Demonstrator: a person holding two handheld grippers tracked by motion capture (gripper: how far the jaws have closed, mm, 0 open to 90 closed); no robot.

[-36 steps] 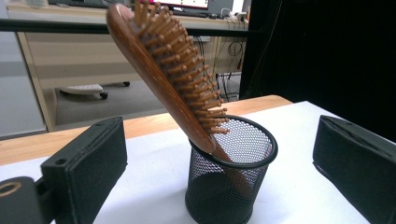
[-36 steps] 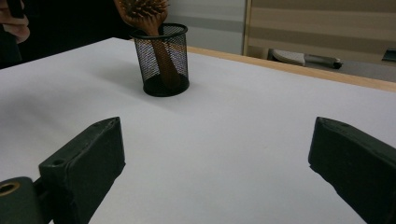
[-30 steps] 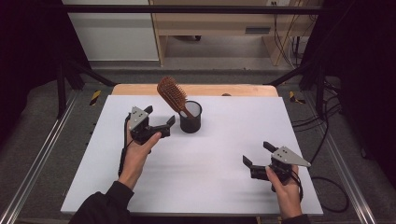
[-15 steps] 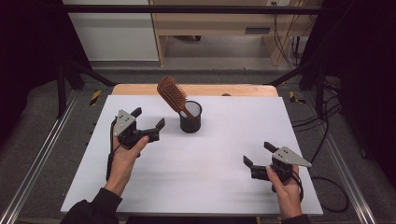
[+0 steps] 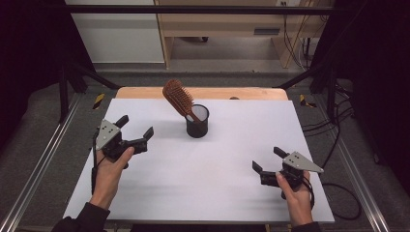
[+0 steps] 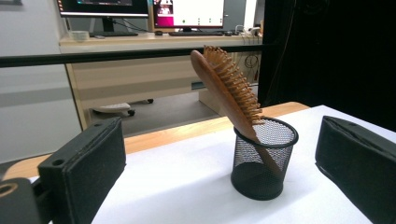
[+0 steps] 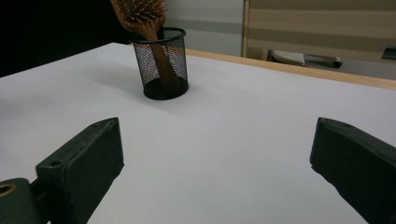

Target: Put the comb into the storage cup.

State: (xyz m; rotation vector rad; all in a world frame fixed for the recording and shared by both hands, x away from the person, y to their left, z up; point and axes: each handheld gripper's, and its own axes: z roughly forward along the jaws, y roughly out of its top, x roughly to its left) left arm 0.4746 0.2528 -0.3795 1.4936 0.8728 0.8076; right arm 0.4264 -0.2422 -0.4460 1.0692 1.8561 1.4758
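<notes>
A brown wooden hairbrush stands handle-down in a black mesh cup, leaning to the left. My left gripper is open at the table's left, apart from the cup, its jaws pointing toward it. My right gripper is open near the front right, holding nothing.
A white table top with a wooden strip along its far edge. Metal rails run down both sides. A desk with monitors stands behind the table, and cables lie on the floor at the right.
My left gripper has drawn back to the left and toward the person, away from the cup. The right gripper has stayed put.
</notes>
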